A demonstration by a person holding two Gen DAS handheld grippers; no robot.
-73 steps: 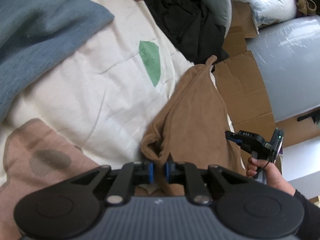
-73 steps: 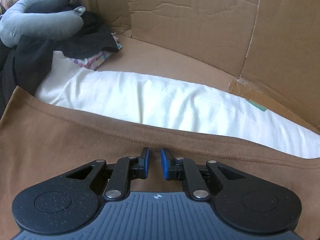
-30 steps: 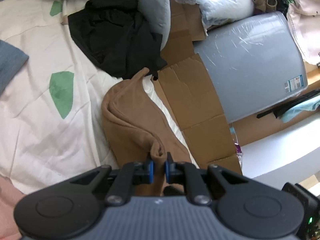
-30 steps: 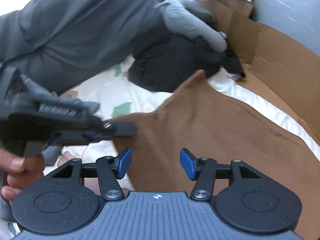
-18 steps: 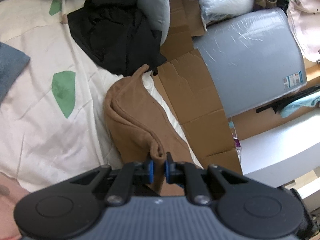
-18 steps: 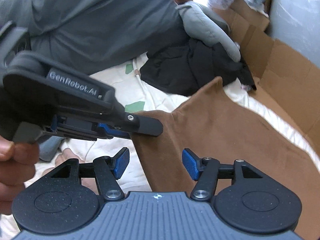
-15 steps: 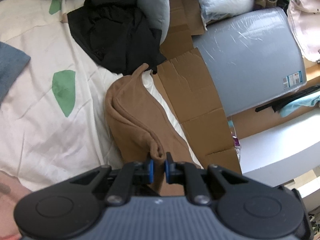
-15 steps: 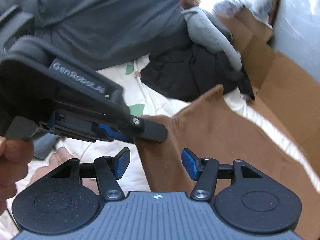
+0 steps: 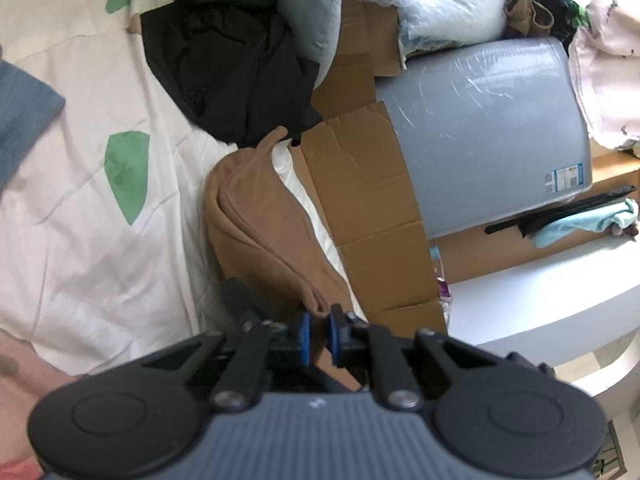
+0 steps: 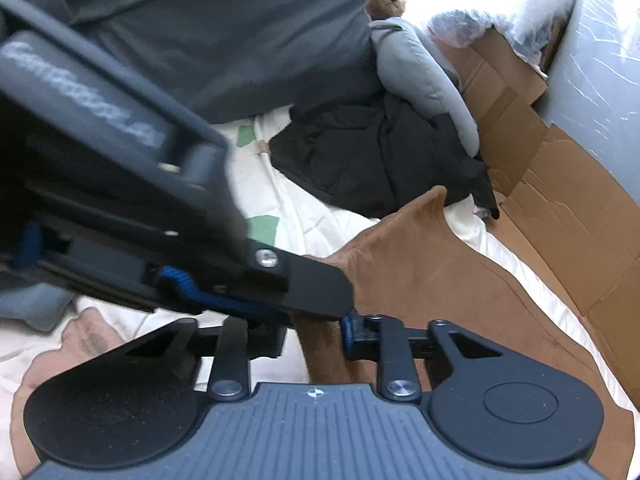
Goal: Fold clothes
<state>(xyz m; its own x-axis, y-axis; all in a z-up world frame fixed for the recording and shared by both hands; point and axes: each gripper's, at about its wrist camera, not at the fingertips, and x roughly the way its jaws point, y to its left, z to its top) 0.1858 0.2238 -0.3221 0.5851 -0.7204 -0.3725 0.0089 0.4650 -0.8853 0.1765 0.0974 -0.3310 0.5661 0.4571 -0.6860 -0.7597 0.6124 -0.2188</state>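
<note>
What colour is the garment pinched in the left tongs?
Plain brown garment, no print; it shows best in the left wrist view, its edge clamped in the left tongs.

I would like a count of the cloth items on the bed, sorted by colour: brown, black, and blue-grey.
Brown garment: 1
Black garment: 1
Blue-grey cloth: 1
Total: 3

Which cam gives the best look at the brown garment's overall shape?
Left wrist view: the brown garment shows nearly whole, a folded ridge running from its far tip to the left hand-held gripper, lying on the white sheet. Right wrist view shows its broad face, but the near part is blocked by the other gripper.
</note>
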